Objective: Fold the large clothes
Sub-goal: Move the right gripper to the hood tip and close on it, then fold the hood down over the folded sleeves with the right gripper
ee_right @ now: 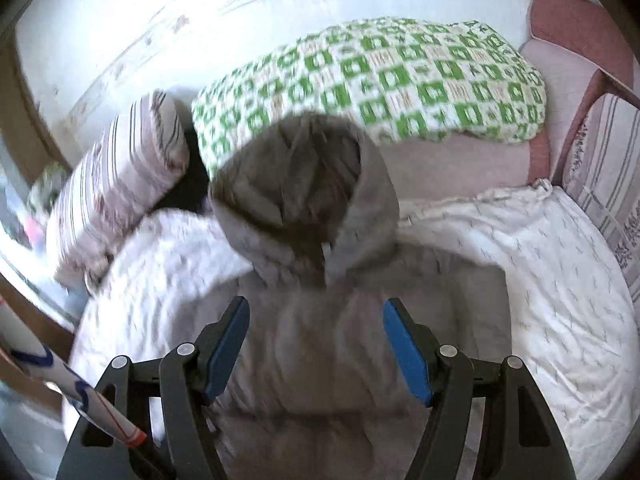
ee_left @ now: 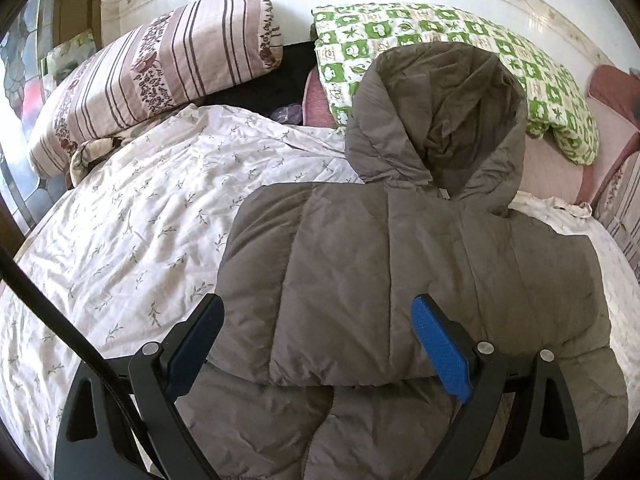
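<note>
A grey-brown padded hooded jacket (ee_left: pixel 360 280) lies on the bed, its hood (ee_left: pixel 452 120) pointing toward the pillows and one side folded over the body. My left gripper (ee_left: pixel 318 306) hangs above the jacket's lower part with its blue pads wide apart and nothing between them. The right wrist view is blurred by motion. There the same jacket (ee_right: pixel 316 344) lies below my right gripper (ee_right: pixel 316 308), whose jaws stand open above the chest, empty, with the hood (ee_right: pixel 304 188) just beyond.
The bed carries a white sheet with small leaf sprigs (ee_left: pixel 140 220). A striped pillow (ee_left: pixel 160 68) and a green-checked quilt (ee_left: pixel 460 44) lie at the head by the wall. A pink cushion (ee_right: pixel 572 40) stands at the right. A white tube with an orange tip (ee_right: pixel 80 392) crosses the lower left.
</note>
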Available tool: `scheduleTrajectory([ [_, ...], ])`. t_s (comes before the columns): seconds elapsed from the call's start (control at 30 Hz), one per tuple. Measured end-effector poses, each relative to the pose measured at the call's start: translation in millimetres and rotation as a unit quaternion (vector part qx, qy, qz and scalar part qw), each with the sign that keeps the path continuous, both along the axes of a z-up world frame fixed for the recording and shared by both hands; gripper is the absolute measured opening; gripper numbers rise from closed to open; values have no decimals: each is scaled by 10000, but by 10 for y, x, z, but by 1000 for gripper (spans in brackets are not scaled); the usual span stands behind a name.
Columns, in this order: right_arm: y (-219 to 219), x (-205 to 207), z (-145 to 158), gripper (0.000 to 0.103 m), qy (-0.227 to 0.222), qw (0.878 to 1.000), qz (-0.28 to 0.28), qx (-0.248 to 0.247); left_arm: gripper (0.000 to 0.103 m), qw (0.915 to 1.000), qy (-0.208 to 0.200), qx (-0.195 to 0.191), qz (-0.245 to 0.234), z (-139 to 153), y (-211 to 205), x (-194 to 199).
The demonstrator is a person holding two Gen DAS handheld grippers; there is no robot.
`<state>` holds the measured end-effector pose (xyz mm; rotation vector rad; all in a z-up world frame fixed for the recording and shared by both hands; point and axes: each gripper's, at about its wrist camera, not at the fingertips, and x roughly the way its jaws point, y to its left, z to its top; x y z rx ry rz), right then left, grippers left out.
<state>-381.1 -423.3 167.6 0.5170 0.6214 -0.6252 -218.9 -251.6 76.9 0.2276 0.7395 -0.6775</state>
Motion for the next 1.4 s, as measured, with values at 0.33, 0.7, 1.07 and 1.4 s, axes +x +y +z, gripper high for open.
scheduleTrajectory([
  [0.33,-1221,835,299,81,-223,9918,-743,1018,94,10000,-33,68,16,-40,-35,43],
  [0.7,-2008,1562,53,82,-842,9752,-1234,1633,94,9999,90,83,22,-86,-64,162],
  [1.07,-1817,1370,-90,15,-1044,9790,-878,1513,94,9999,46,89,-11,-100,-96,162],
  [1.4,-622,236,0,12,-1484,9843,-112,949,94,9996,66,-177,219,22,70,214],
])
